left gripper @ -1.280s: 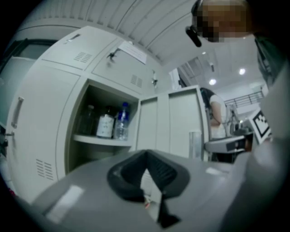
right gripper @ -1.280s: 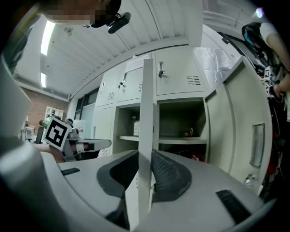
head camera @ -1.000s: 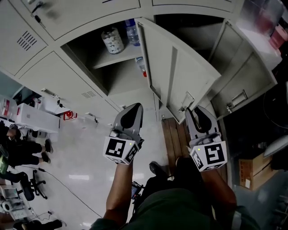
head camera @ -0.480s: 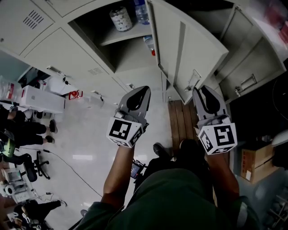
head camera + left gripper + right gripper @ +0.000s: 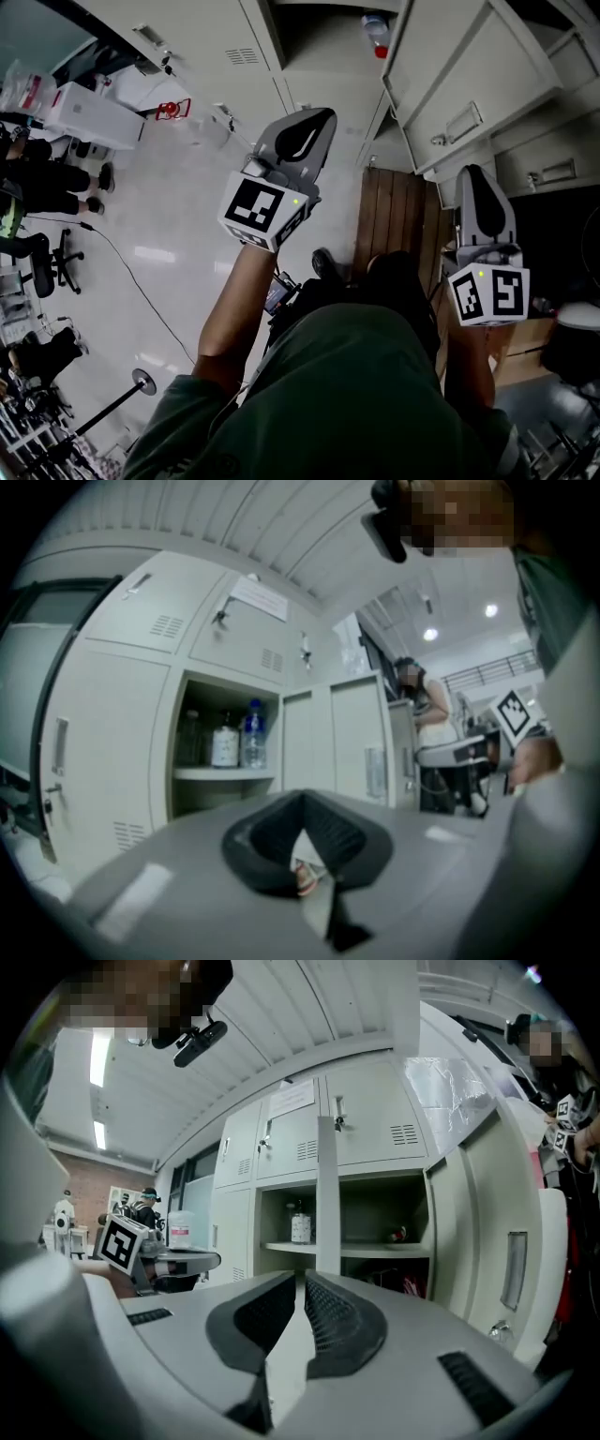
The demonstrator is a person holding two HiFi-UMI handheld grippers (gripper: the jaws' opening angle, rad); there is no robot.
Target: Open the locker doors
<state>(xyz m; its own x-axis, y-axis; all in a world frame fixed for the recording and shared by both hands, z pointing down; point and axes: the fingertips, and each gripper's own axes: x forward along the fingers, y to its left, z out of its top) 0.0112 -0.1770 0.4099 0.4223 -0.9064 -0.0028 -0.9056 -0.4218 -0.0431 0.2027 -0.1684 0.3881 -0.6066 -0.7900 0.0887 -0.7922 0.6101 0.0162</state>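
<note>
Just changed: the right gripper has just been closing its jaws. They now stand almost together with only a thin slit between them, and nothing is in it.
Left jaws: the left gripper has its tips closed together and holds nothing.
Meaning for the task: the right gripper looks finished with the door it was working on, and neither gripper is touching a locker.
Open doors: in the right gripper view the middle door shows edge-on, swung out toward the near side, with an open compartment on each side of it. The right-hand door is also swung out. A jar stands on the shelf to the left of the middle door.
Still closed: the upper row and, in the left gripper view, the tall left locker. The task therefore looks only partly done.
Against the earlier frame: a second ago, in the head view, the right gripper's tips were just beside the middle door's handle. They are now well apart from it, nearer and to the right.
Also changed: the shelf with the jar has left the head view, and more floor and the wooden boards now show.
Next, as a judgement: one gripper has to reach a closed door's handle with its jaws parted again.
</note>
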